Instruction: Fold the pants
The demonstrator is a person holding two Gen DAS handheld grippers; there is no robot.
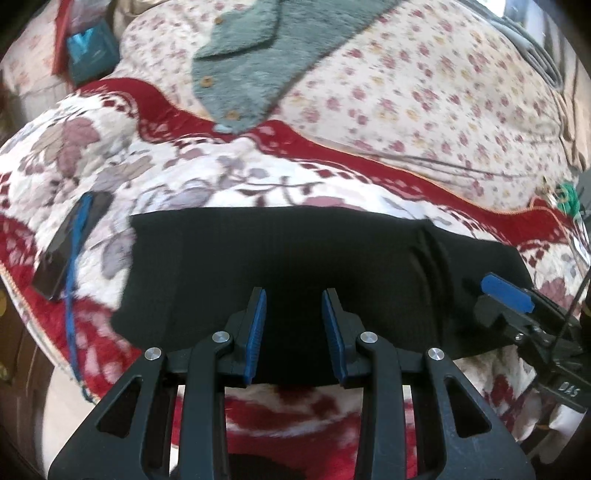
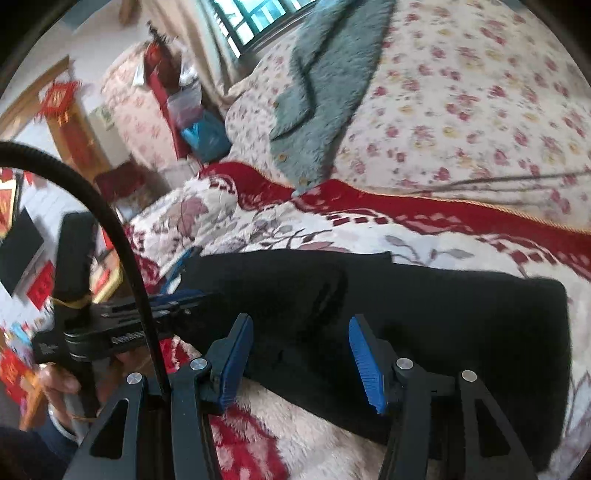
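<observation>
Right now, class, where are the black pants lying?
The black pants lie flat on the red floral blanket, just ahead of both open grippers, near the bed's front edge.

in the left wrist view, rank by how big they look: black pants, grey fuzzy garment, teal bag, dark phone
1. black pants
2. grey fuzzy garment
3 and 4. teal bag and dark phone look alike; the bag lies farther off, so no ranking.

A home bedroom: a bed (image 1: pixel 424 110) under floral quilts, a curtained window (image 2: pixel 255 22), red festive hangings (image 2: pixel 59 99) on the walls.
</observation>
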